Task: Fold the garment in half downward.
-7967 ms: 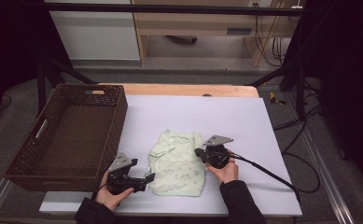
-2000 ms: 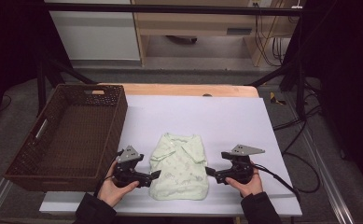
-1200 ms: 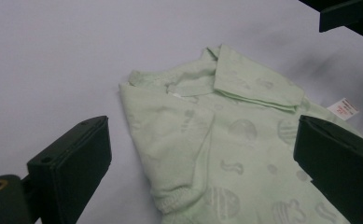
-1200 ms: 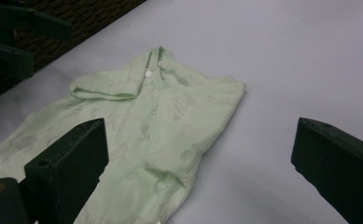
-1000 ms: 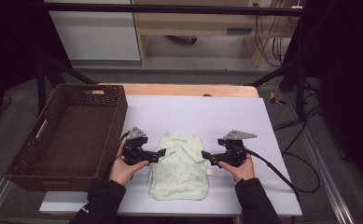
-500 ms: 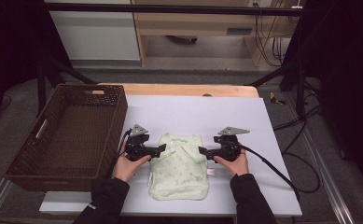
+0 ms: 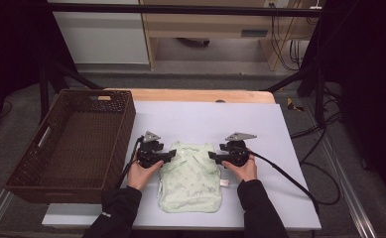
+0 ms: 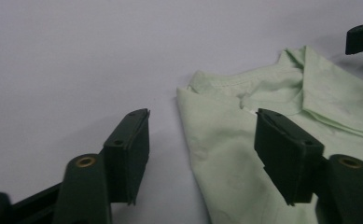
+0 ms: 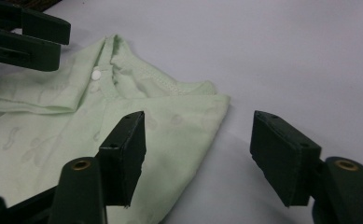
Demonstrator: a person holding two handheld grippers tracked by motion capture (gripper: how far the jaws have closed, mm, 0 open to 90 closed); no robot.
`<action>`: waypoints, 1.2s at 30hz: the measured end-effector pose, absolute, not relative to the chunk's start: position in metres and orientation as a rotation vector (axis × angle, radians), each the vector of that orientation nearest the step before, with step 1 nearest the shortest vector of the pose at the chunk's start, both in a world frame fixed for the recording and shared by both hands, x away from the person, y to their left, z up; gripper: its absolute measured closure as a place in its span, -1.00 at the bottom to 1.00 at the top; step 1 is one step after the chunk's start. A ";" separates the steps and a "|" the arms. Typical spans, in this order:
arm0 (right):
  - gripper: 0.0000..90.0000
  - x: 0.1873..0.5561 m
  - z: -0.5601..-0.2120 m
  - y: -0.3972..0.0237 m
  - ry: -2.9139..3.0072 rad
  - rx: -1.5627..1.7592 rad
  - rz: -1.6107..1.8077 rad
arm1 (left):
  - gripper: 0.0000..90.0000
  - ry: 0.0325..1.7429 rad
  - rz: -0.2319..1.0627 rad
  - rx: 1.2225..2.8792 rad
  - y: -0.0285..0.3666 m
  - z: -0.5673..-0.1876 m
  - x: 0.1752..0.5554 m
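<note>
- The table, topped with a pale lilac sheet, takes up the middle of the high view; a strip of bare wood shows along its far edge.
- A dark brown wicker basket stands on the table's left side, well apart from the cloth, its open top facing up.
- A pale green garment with a faint printed pattern lies flat on the sheet near the person's edge, neckline pointing away from the person. A small white snap shows at the collar in the right gripper view.
- The person's two dark-sleeved forearms come in from the bottom, one on each side of the garment.
- The left gripper sits at the garment's upper left corner. In its own view the jaws stand apart and have just been closing; the shoulder edge of the cloth lies between them, one jaw over bare sheet, the other over the fabric, with no pad pressing on it.
- The right gripper mirrors it at the upper right corner. In its own view the jaws are likewise apart and have just been closing, straddling the garment's corner without pinching it.
</note>
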State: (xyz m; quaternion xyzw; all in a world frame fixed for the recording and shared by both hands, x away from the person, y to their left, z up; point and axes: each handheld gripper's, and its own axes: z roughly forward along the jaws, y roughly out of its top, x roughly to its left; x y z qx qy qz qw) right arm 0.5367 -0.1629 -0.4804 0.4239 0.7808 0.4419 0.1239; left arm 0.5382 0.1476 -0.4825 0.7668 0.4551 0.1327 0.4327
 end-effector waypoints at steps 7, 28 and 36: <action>0.11 0.541 -0.486 -0.157 2.290 1.215 1.256 | 0.14 1.137 0.322 1.920 0.143 -0.486 0.540; 0.92 0.545 -0.489 -0.151 2.322 1.216 1.232 | 0.89 1.174 0.311 1.953 0.132 -0.484 0.544; 0.96 0.542 -0.485 -0.152 2.325 1.212 1.237 | 0.94 1.164 0.314 1.942 0.134 -0.481 0.542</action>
